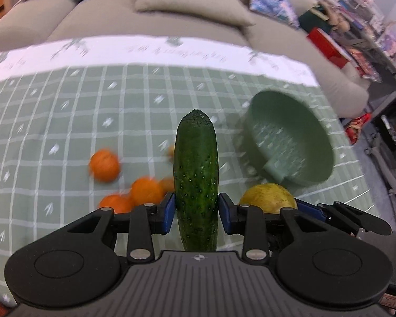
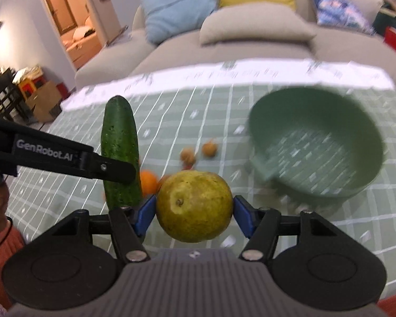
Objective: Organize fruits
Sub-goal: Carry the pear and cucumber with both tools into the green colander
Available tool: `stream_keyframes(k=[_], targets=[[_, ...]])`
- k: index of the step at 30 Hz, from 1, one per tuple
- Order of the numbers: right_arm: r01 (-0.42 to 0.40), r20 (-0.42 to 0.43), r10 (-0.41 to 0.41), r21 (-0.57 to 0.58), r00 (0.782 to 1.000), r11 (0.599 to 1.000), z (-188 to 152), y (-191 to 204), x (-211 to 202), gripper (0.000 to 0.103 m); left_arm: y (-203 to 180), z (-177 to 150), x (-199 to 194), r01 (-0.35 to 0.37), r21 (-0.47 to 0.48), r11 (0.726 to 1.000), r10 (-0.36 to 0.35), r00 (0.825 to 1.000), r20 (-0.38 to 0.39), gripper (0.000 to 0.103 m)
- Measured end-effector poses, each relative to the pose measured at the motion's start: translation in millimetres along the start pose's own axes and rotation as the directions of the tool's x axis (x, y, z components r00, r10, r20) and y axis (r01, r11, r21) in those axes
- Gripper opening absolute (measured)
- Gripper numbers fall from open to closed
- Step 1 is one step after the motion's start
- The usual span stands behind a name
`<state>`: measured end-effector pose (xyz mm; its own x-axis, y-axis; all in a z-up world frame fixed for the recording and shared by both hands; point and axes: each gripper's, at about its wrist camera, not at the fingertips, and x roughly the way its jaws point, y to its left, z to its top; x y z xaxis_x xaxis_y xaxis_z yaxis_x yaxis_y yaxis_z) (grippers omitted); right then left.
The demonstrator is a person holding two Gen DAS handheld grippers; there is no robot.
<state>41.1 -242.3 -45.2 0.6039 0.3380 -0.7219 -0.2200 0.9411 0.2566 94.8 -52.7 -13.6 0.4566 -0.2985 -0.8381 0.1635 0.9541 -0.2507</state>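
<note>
Left tool [image 1: 197, 211] clamped on a cucumber [image 1: 196, 174], standing upright above the checked surface [image 1: 66, 111]. Right tool [image 2: 195, 211] gripping a yellow-green fruit [image 2: 194, 206], perhaps a pear. Green bowl [image 2: 316, 142] beyond; oranges [image 1: 104, 165] blurred below.

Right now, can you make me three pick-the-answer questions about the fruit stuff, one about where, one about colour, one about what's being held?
1. Where does the bowl sit from the pear in the right wrist view?
A. upper right
B. lower left
C. underneath

2. What colour is the bowl?
A. red
B. green
C. white

3. What does the left gripper hold?
A. an orange
B. nothing
C. a cucumber

Answers:
1 A, the bowl sits on the cloth up and right of the pear.
2 B, its walls are plain green.
3 C, the blue pads press on the cucumber's sides.
</note>
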Motion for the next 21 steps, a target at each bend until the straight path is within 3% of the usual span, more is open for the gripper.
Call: stream_keyframes(k=[5, 11, 21], targets=[[0.068, 0.063, -0.066, -0.029, 0.996, 0.997, 27.9, -27.8, -23.1, 0.061, -32.4, 31.4, 4.2, 0.057, 0.045, 0.997, -0.058, 0.998, 0.034, 0.039], [0.133, 0.068, -0.130, -0.038, 0.989, 0.990, 53.2, -69.9, -23.6, 0.060, -70.3, 63.9, 27.8, 0.110, 0.087, 0.990, -0.113, 0.993, 0.031, 0.039], [0.141, -0.064, -0.144, -0.055, 0.987, 0.988, 54.3, -108.2, 33.1, 0.060, -96.8, 87.1, 88.5, 0.120, 0.098, 0.988, -0.113, 0.990, -0.080, 0.038]])
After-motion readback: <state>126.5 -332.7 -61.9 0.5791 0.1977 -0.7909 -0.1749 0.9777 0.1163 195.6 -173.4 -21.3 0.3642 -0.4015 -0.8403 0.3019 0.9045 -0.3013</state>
